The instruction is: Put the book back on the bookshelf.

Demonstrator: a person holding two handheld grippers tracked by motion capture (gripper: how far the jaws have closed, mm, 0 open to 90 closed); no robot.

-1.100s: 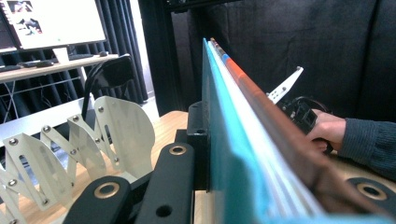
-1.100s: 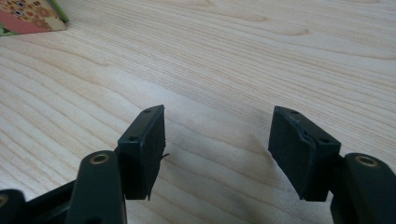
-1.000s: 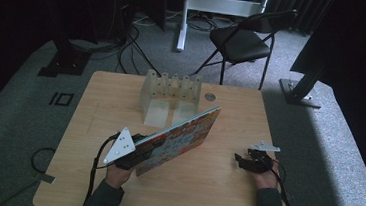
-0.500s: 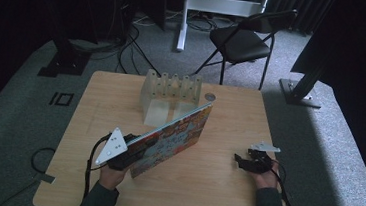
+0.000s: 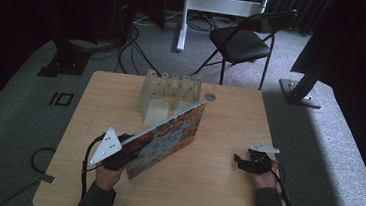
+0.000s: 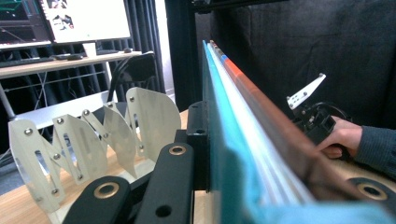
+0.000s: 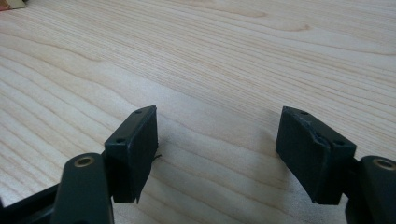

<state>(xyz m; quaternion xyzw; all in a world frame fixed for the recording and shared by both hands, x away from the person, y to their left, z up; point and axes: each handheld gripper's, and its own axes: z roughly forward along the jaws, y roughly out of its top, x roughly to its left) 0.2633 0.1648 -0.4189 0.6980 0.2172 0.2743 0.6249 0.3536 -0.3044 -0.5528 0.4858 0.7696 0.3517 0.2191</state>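
A thin picture book with a colourful cover stands on edge, tilted, above the wooden table. My left gripper is shut on its near lower corner; in the left gripper view the book's edge runs away between the jaws. Its far top corner reaches towards a pale slotted rack at the table's back, which also shows at the left. My right gripper rests low on the table at the right. Its jaws have just been opening and stand apart over bare wood, with nothing between them.
A small grey disc lies beside the rack's right end. A black folding chair stands on the carpet behind the table. The other hand and its gripper show beyond the book in the left gripper view.
My left gripper and the book have drifted slightly to the left. The right hand has stayed where it was.
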